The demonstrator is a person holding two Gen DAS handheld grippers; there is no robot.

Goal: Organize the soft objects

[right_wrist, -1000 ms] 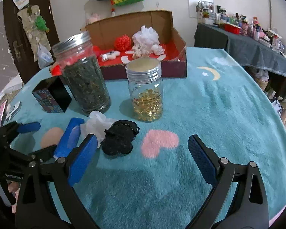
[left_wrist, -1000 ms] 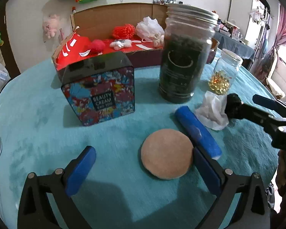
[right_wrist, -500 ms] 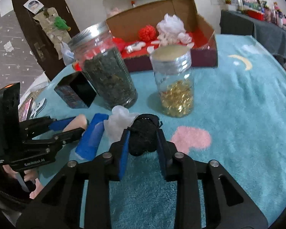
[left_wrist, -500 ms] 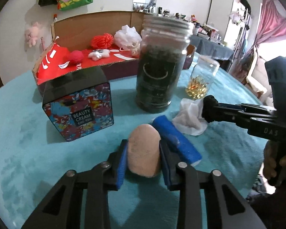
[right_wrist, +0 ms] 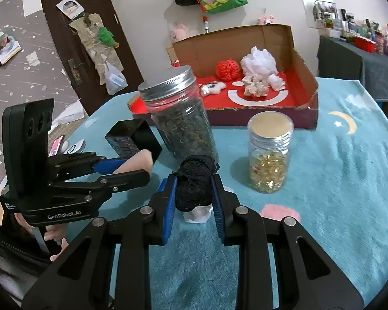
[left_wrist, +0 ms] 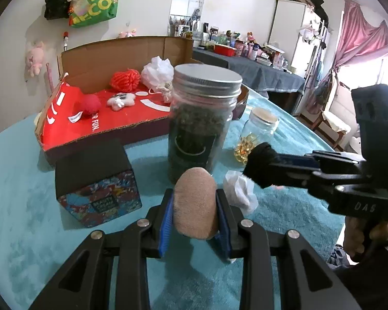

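Left claw point(left_wrist: 194, 228) was pinching the tan puff point(left_wrist: 195, 202) edge-on between its blue pads; right claw point(right_wrist: 194, 201) was clamped on the black mesh wad point(right_wrist: 196, 184). Both items were clear of the tabletop point(right_wrist: 336, 180). The cardboard box point(right_wrist: 292, 59) holding other soft items stood beyond the tall jar point(right_wrist: 181, 124) and small jar point(right_wrist: 269, 155). Recommended: carry both high enough to clear the jar lids, passing either side, keep both grips firm, and release only above the box floor. White tissue point(left_wrist: 239, 190) remained on the tabletop.
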